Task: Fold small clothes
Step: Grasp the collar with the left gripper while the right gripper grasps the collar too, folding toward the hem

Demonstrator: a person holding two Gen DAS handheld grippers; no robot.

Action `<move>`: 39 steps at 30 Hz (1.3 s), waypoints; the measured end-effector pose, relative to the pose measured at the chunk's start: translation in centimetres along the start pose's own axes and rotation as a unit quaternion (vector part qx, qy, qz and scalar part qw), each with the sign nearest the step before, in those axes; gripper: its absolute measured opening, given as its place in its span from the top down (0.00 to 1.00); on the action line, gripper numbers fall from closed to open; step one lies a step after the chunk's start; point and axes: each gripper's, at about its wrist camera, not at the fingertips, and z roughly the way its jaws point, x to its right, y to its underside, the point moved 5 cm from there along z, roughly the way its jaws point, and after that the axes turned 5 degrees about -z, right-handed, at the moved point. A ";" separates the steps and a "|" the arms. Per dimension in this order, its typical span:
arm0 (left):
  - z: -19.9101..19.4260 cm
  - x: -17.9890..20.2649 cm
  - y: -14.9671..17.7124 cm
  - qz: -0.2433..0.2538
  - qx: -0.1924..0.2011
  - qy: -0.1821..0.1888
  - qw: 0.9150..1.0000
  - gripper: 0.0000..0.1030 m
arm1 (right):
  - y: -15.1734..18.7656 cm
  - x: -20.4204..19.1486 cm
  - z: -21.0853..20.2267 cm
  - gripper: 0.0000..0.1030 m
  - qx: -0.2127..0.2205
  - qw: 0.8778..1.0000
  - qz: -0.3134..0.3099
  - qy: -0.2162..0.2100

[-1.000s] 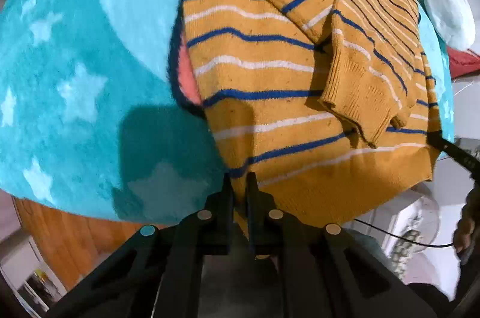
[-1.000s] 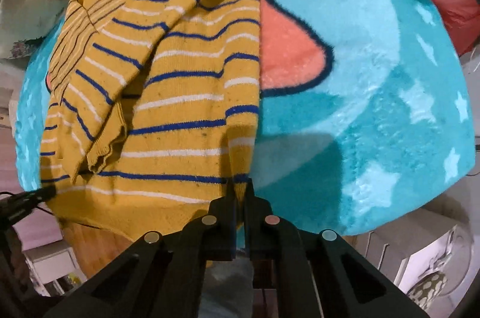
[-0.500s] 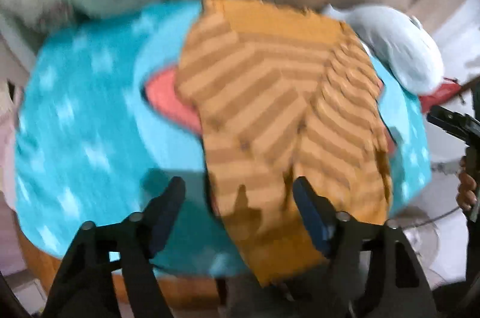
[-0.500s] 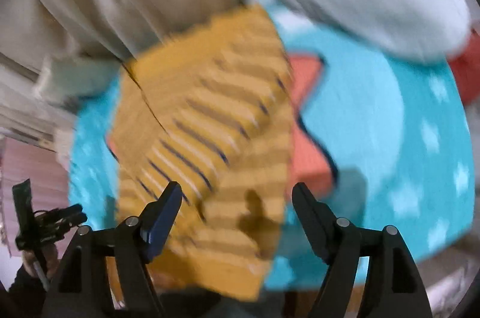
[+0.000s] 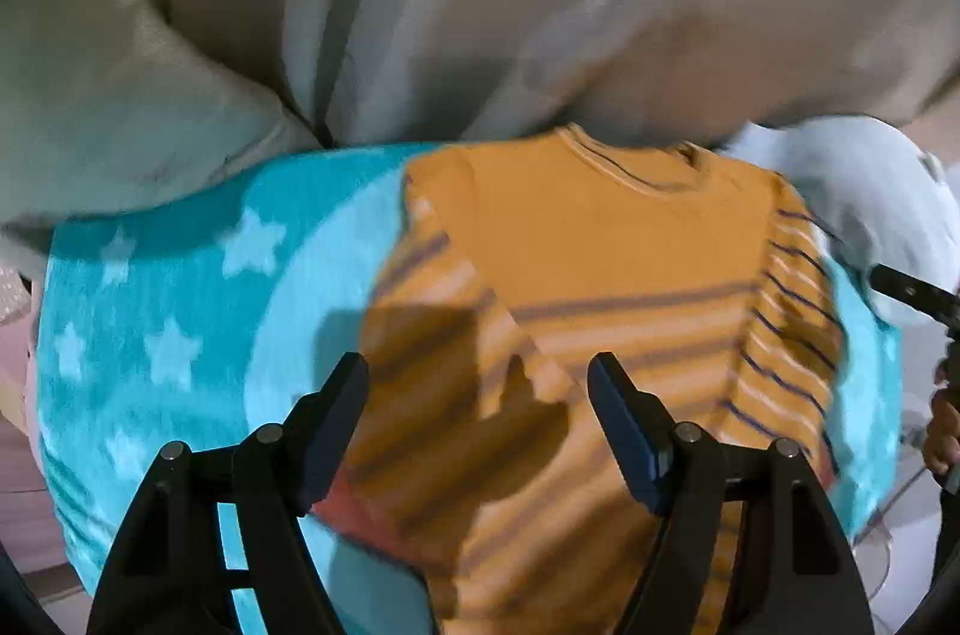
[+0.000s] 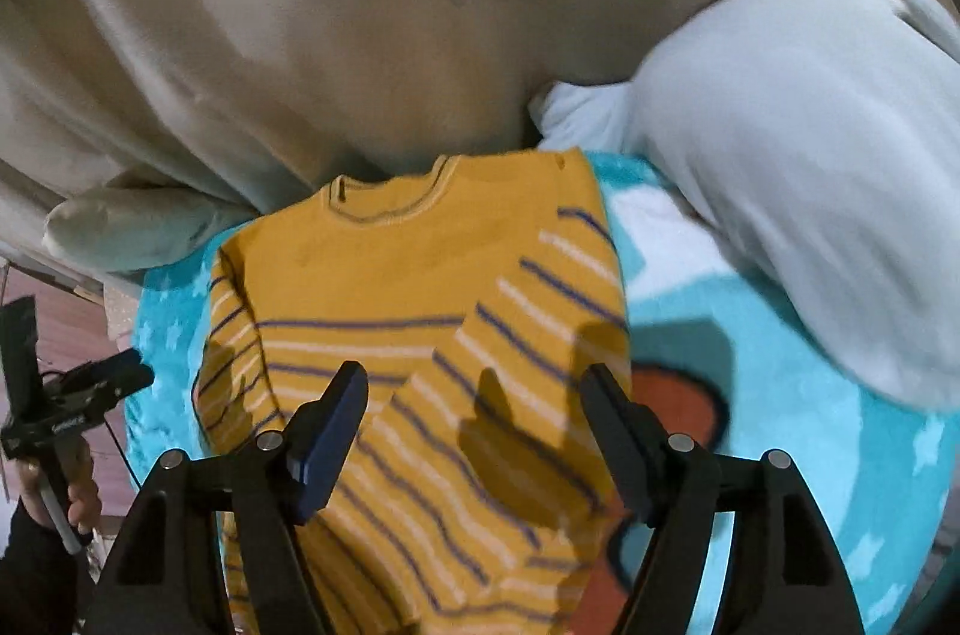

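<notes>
Mustard sweater [image 6: 420,275], navy-white stripes; turquoise blanket [image 5: 180,311], pale stars, orange patch

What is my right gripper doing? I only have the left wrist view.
Observer: The right gripper is open and empty, hovering over the mustard-yellow striped knit sweater.
Operator: Is the sleeve on that side folded in?
Observer: Yes, that sleeve lies diagonally across the sweater's front, running down toward the gripper.
Operator: Anything beside it there?
Observer: A red-orange patch of the turquoise star-print fleece blanket shows bare just right of the sweater.
</notes>
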 end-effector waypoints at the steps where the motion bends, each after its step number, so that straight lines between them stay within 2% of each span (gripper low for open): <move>1: 1.0 -0.2 -1.1 0.001 -0.003 -0.005 1.000 0.28 | -1.1 0.5 0.9 0.28 -0.003 1.000 -0.001 0.004; 7: 5.2 -1.6 -5.3 -0.030 0.000 0.009 1.000 0.28 | -4.6 3.6 4.4 0.38 -0.004 1.000 0.010 0.014; 10: 6.9 -1.3 -6.4 -0.020 -0.004 0.013 1.000 0.28 | -6.0 4.8 7.0 0.40 -0.015 1.000 0.012 0.014; 11: 7.5 -1.1 -6.6 -0.012 -0.005 0.011 1.000 0.28 | -6.6 5.3 8.1 0.41 -0.023 0.999 0.008 0.027; 13: 9.0 -1.3 -7.0 -0.014 -0.010 -0.004 1.000 0.32 | -7.4 5.7 9.5 0.46 -0.031 0.998 -0.005 0.052; 15: 10.0 -1.3 -7.1 -0.023 -0.021 -0.002 1.000 0.40 | -8.0 5.9 10.4 0.52 -0.034 0.998 -0.008 0.057; 20: 11.6 -0.8 -7.6 -0.023 -0.029 -0.001 0.999 0.42 | -9.1 6.1 11.5 0.65 -0.026 0.998 -0.009 0.055; 22: 12.1 -0.7 -7.8 -0.022 -0.028 -0.007 0.999 0.53 | -9.1 6.3 11.8 0.77 -0.029 0.998 -0.003 0.052; 23: 12.1 -0.6 -8.0 -0.017 -0.021 -0.015 1.000 0.63 | -9.2 6.3 12.0 0.79 -0.031 0.998 -0.004 0.054; 24: 12.0 -0.3 -8.2 -0.011 -0.013 -0.011 1.000 0.80 | -9.4 6.3 12.0 0.82 -0.028 0.998 -0.008 0.057; 26: 11.7 0.2 -8.1 -0.003 -0.009 -0.007 1.000 0.88 | -9.5 6.2 12.0 0.88 -0.024 0.998 -0.009 0.053; 29: 10.1 0.7 -7.8 0.008 0.008 -0.011 1.000 0.89 | -9.5 5.8 10.6 0.90 -0.004 0.999 -0.007 0.043; 32: 6.4 0.7 -7.4 -0.005 0.028 0.019 0.999 0.90 | -9.2 4.8 7.0 0.91 0.030 0.999 -0.005 0.024; 37: -3.1 0.2 -4.1 -0.009 0.069 0.054 0.996 0.90 | -6.8 1.9 -0.3 0.92 0.076 0.997 -0.015 -0.008; 39: -6.5 0.0 -2.0 -0.006 0.079 0.069 0.995 0.90 | -4.4 0.3 -3.9 0.92 0.090 0.995 -0.016 -0.034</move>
